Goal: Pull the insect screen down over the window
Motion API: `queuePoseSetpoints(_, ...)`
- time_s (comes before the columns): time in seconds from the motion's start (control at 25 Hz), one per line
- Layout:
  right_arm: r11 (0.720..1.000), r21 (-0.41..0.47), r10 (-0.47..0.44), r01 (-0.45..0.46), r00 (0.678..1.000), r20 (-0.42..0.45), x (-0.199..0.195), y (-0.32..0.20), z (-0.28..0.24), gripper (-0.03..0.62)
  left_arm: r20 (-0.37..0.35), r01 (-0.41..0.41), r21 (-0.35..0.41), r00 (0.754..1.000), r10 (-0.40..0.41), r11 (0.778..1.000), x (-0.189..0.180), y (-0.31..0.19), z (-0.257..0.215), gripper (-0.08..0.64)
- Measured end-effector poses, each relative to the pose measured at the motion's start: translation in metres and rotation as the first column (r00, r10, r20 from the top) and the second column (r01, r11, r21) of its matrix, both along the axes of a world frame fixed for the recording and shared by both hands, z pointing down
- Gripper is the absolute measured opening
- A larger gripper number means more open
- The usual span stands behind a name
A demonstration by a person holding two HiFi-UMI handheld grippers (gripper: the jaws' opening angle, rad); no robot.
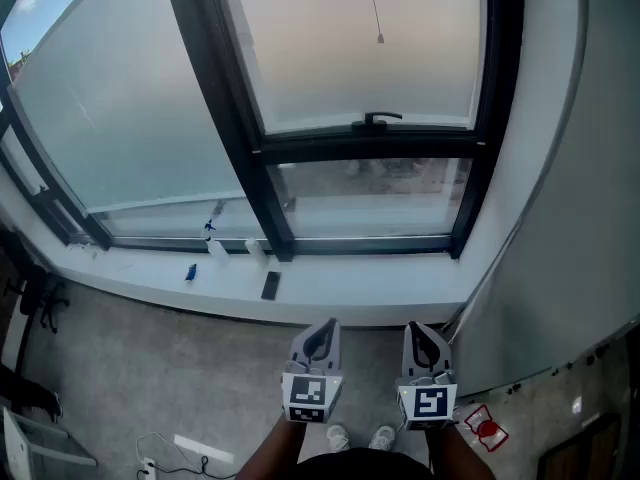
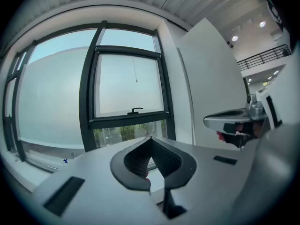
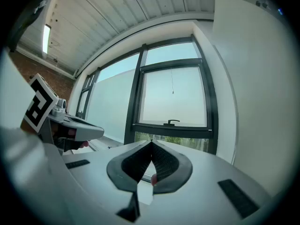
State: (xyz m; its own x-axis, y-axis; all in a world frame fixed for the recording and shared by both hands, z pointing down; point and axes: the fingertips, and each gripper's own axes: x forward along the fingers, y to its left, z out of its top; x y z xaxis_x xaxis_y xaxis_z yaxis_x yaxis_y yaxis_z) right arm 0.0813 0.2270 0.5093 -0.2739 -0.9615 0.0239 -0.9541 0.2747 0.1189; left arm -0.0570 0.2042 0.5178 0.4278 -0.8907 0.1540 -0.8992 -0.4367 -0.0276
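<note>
My left claw (image 1: pixel 322 336) and right claw (image 1: pixel 424 340) are shut and hold nothing, and the screen's thin pull string (image 1: pixel 376 8) hangs high in the window (image 1: pixel 370 146), far off, so I might miss it.

Black window frame (image 1: pixel 250 148), white sill (image 1: pixel 330 293), grey floor (image 1: pixel 150 368) — black-and-white square markers on 2 grey grippers.

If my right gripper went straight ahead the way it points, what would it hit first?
The right gripper would likely meet the lower window pane just under the sash bar; the way there looks free.
</note>
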Motion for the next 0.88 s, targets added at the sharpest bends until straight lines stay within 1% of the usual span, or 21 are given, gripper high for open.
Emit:
queuePoseSetpoints(0.16, 1.0, 0.004, -0.004, 0.004, 1.0, 0.003, -0.008, 0.003, -0.005, 0.002, 0.021, -0.008, 0.002, 1.0, 0.008, 1.0, -0.013, 0.002, 0.005, 0.0)
queuePoseSetpoints(0.44, 1.0, -0.004, 0.011, -0.011, 1.0, -0.001, -0.017, 0.014, 0.001, 0.003, 0.031, -0.078, 0.004, 0.996, 0.078, 0.997, -0.004, 0.022, 0.005, 0.0)
queuePoseSetpoints(0.56, 1.0, 0.008, -0.002, 0.002, 1.0, 0.004, -0.022, 0.018, 0.0, 0.003, 0.01, -0.083, 0.011, 0.996, 0.083, 0.996, -0.001, 0.028, 0.002, 0.0)
queuePoseSetpoints(0.68, 1.0, 0.005, -0.014, 0.014, 1.0, 0.01, -0.025, 0.02, -0.001, 0.003, 0.042, -0.092, 0.023, 0.995, 0.091, 0.996, -0.002, 0.031, 0.005, 0.0)
queuePoseSetpoints(0.88, 1.0, -0.001, -0.01, 0.01, 1.0, 0.012, -0.026, 0.023, 0.001, 0.003, 0.041, -0.093, 0.02, 0.995, 0.092, 0.995, -0.002, 0.037, 0.005, 0.0)
